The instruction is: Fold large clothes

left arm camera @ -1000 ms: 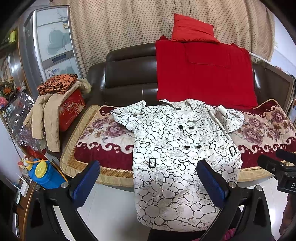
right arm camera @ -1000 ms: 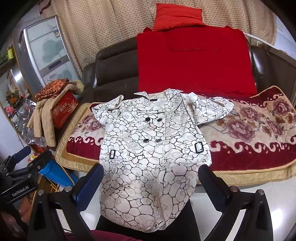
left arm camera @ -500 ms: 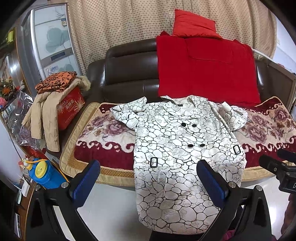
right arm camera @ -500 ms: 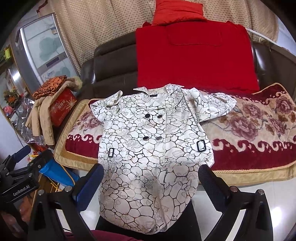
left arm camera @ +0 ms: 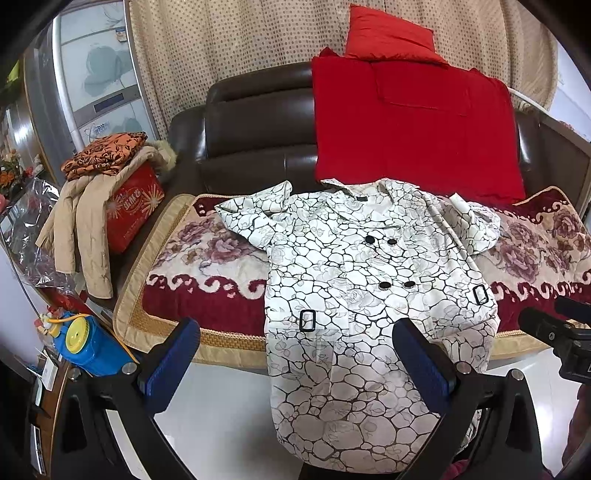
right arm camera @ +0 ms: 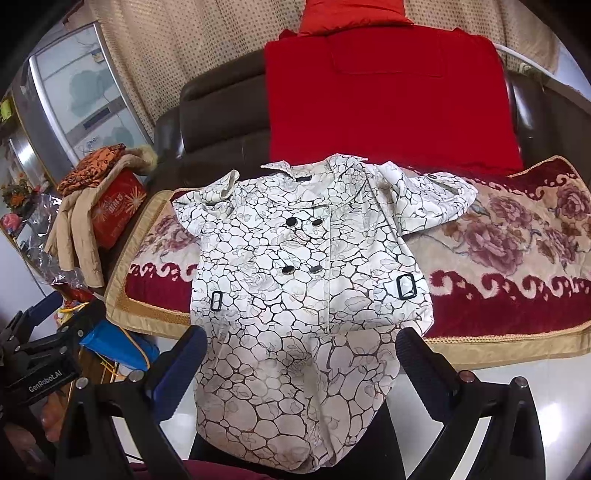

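A white coat with a black crackle print and black buttons [left arm camera: 354, 280] lies face up on the floral blanket of a brown sofa, its hem hanging over the front edge toward me; it also shows in the right wrist view [right arm camera: 306, 266]. My left gripper [left arm camera: 295, 354] is open and empty, hovering in front of the coat's lower left. My right gripper [right arm camera: 303, 365] is open and empty, in front of the coat's hanging hem. Both short sleeves are spread out sideways.
A red blanket [left arm camera: 413, 125] and red pillow [left arm camera: 388, 33] rest on the sofa back. A red box with a beige jacket and orange cloth [left arm camera: 110, 184] sits on the left. A blue and yellow container [left arm camera: 85, 343] stands on the floor at left.
Both grippers have moved closer to the sofa and the coat now looks larger. The coat itself has not moved.
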{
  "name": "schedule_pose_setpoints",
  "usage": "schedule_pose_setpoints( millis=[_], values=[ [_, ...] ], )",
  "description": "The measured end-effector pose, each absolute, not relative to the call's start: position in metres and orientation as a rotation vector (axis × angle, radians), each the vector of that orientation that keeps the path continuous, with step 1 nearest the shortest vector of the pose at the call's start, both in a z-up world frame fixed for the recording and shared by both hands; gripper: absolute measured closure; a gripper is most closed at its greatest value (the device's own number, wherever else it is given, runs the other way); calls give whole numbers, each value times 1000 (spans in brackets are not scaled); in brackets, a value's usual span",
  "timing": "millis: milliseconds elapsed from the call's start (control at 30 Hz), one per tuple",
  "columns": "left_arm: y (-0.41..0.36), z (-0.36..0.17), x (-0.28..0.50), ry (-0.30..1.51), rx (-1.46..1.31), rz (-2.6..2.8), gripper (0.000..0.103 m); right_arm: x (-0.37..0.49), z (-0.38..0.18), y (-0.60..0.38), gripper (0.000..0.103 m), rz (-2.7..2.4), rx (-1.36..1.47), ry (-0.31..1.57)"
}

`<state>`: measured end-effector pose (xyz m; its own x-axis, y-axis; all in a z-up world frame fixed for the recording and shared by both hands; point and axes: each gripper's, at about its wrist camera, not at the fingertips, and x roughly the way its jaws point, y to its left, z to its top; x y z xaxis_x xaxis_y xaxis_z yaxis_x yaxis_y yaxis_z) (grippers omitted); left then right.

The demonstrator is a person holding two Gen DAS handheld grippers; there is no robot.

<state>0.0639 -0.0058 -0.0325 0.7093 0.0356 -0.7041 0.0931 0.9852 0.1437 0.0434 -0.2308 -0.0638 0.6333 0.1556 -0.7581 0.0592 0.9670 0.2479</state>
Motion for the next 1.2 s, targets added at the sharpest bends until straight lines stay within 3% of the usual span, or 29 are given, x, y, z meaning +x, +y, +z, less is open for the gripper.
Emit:
schedule_pose_setpoints(
  millis=[1200],
  values=[
    [-4,-35,76,802,176,-26,0,57,-70,-231,0,64,274,908]
  ],
)
